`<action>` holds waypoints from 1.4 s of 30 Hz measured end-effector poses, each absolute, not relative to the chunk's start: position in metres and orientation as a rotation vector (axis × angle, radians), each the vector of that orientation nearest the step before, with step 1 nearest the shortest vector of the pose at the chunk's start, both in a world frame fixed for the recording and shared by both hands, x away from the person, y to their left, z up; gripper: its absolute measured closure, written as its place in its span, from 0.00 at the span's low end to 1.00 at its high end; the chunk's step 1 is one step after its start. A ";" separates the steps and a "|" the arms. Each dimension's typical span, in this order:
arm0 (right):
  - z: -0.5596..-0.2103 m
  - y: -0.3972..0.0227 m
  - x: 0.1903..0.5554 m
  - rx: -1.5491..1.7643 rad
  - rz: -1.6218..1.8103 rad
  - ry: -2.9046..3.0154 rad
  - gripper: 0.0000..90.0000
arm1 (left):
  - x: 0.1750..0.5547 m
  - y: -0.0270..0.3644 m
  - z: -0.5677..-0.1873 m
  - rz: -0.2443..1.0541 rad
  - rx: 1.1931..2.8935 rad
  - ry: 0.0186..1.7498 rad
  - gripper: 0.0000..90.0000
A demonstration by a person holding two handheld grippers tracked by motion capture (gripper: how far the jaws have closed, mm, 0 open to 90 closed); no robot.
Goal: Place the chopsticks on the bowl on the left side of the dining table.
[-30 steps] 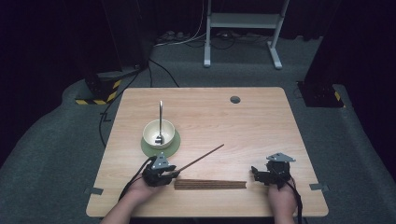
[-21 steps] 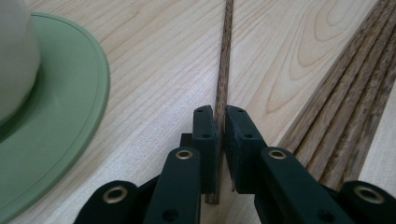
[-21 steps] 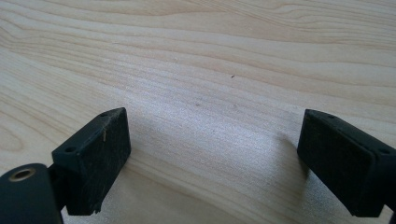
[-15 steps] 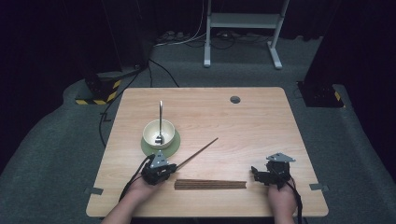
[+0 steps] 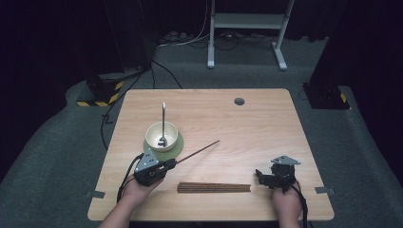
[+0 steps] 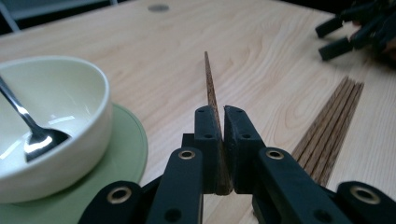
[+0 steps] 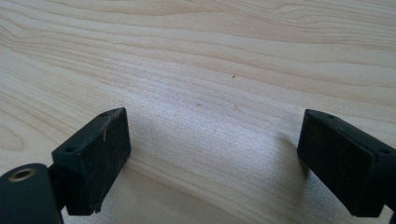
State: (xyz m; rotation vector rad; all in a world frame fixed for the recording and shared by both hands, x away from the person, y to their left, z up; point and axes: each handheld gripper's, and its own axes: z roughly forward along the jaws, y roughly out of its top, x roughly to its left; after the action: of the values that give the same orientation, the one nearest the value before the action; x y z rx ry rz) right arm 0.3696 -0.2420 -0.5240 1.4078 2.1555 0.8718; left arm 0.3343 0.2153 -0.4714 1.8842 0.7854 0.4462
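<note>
You are holding one chopstick (image 5: pixel 197 151) in the left gripper (image 5: pixel 167 165), with the bowl (image 5: pixel 161 136) serving as the reference point for everything on the table (image 5: pixel 266 128). The bowl is sitting on a green saucer (image 5: pixel 177 146) and is carrying a metal spoon (image 5: pixel 163 124) that is leaning against its far rim. The left gripper is hovering just in front of the bowl, on your side of it. In the left gripper view its jaws have just been closing and are now pressing flat against the thick end of the chopstick (image 6: pixel 211 100), so the pads (image 6: pixel 207 140) are clamping the wood between them. The stick is pointing away from the bowl to the right and up the table, with its tip clear of the surface, as far as the high view shows. Further right of the bowl, and nearer to you, the remaining bundle of chopsticks (image 5: pixel 215 187) is lying flat in a neat row, untouched. Well to the right of the bowl, past the end of that bundle, the right gripper (image 5: pixel 262 176) is resting near the table edge. In the right gripper view its jaws are standing wide apart over bare wood, holding nothing. Judging progress: the pick of a single stick is done, and the lift is under way. Placing that stick, probably at or in the bowl, is not yet done, and the bundle is waiting.
</note>
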 end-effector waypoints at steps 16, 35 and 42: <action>-0.523 -0.242 0.370 1.405 0.870 2.167 0.11 | 0.325 0.233 -0.453 0.515 1.727 0.770 0.93; -0.524 -0.243 0.370 1.390 0.868 2.168 0.11 | 0.330 0.263 -0.448 0.571 1.664 0.828 0.93; -0.524 -0.243 0.370 1.390 0.868 2.168 0.11 | 0.334 0.274 -0.452 0.578 1.657 0.863 0.93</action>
State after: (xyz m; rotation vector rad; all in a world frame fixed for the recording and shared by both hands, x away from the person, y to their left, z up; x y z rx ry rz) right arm 0.3700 -0.2429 -0.5236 1.3898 2.1685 0.8675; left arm 0.3340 0.2741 -0.4521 1.6568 0.8635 0.5780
